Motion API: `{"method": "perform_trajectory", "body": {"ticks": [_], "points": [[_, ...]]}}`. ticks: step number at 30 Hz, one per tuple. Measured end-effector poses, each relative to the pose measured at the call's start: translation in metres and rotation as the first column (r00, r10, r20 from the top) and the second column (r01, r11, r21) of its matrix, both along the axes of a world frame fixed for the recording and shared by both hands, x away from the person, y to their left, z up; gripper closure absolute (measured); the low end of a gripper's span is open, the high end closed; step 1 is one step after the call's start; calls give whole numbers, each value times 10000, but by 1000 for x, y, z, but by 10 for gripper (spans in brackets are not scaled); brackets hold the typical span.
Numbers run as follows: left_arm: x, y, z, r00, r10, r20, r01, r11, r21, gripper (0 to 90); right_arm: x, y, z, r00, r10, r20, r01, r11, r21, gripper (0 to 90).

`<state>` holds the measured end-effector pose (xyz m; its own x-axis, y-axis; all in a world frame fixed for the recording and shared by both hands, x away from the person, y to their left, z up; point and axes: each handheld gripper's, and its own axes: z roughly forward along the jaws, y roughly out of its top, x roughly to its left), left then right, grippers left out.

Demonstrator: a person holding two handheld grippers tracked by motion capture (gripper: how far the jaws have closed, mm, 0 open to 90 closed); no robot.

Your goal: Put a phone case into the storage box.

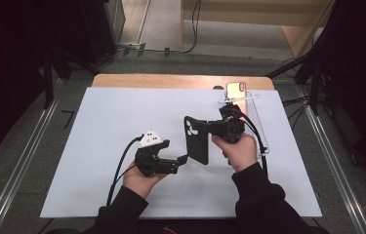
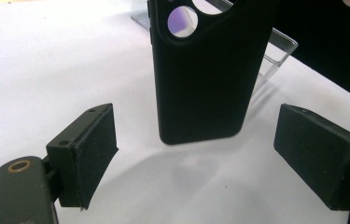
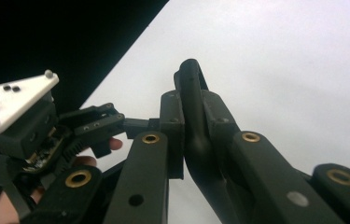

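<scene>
Left gripper view showed the phone case standing upright between the parted jaws of the left gripper, camera cutout uppermost. The right gripper had its jaws clenched on the case's edge.

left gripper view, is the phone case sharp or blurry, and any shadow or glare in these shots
Left gripper view: black phone case is sharp, casting a soft grey shadow on the white table. Right gripper view: right gripper, shut on the case, looks soft up close. High view: bright glare on the phone at the table's far edge.

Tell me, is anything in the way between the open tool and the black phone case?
Nothing visible. The left tool is open, and the black rubbery phone case hangs just ahead of its pads, over bare white table. The right tool clamps the case's edge.
</scene>
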<state>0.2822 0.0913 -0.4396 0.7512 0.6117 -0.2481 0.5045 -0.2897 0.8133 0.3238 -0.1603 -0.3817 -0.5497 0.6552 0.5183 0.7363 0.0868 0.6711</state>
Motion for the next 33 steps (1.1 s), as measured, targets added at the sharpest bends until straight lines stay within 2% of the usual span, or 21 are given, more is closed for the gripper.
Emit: {"method": "perform_trajectory", "body": {"ticks": [7,10,15,18,20,24,28,32,33], "points": [[3,4,9,9995,-314,8,314,9990,326,141,-8,6,5,9952,413,888,-344,9964,-773,788],[4,7,14,9992,-394,66,391,9985,386,158,-9,4,6,9931,616,999,-544,9958,-730,788],[6,10,21,9983,-535,223,517,9960,724,163,-9,0,8,9866,1208,1097,-1141,9913,-655,787],[7,11,24,9963,-832,196,817,9942,699,224,-9,-4,9,9821,1536,1092,-1492,9877,-478,787],[8,12,26,9957,-914,126,904,9935,689,224,-8,-5,9,9795,1706,1069,-1677,9852,-353,786],[10,14,29,9900,-1409,-115,1413,9875,699,241,-10,-5,10,9730,1993,1162,-1943,9795,-531,787],[14,15,32,9819,-1791,-616,1839,9793,848,240,-10,-6,10,9665,2284,1169,-2243,9734,-474,787],[18,17,36,9774,-2021,-623,2066,9754,775,259,-10,-5,9,9549,2727,1173,-2706,9621,-344,787],[19,18,38,9744,-2174,-568,2213,9723,748,259,-10,-5,9,9533,2785,1173,-2767,9604,-318,787]]}}
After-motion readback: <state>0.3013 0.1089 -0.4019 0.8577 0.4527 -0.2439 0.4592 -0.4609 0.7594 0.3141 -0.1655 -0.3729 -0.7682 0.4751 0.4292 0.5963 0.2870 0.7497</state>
